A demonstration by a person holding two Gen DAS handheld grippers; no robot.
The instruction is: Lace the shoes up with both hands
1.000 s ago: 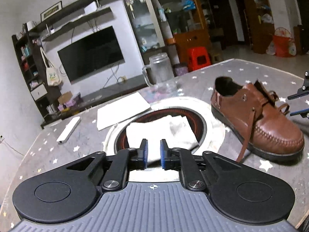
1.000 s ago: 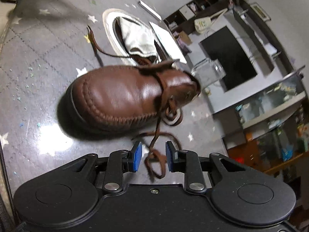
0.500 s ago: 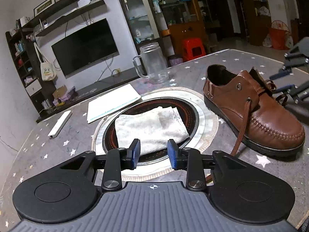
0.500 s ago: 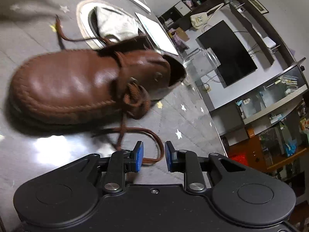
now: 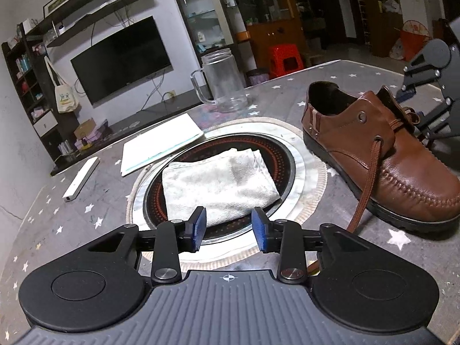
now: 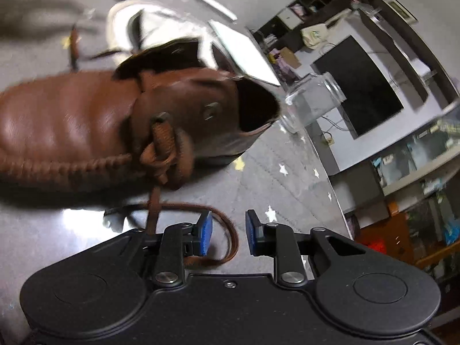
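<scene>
Lying right of the left claw (image 5: 228,228), the shoe (image 5: 373,149).

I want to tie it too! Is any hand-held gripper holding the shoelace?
No. The left hand-held gripper and right hand-held gripper are both open; the shoelace lies loose.

shoe (image 5: 382,155): brown leather, smooth with a soft shine, stitched toe seam
lace (image 5: 369,172): woven brown cord, matt
towel (image 5: 218,184): rough off-white cloth, kinda grubby
mug (image 5: 222,82): clear glass
desk (image 5: 345,74): grey, glossy, star print
gripper pads (image 5: 199,228): ribbed blue
</scene>
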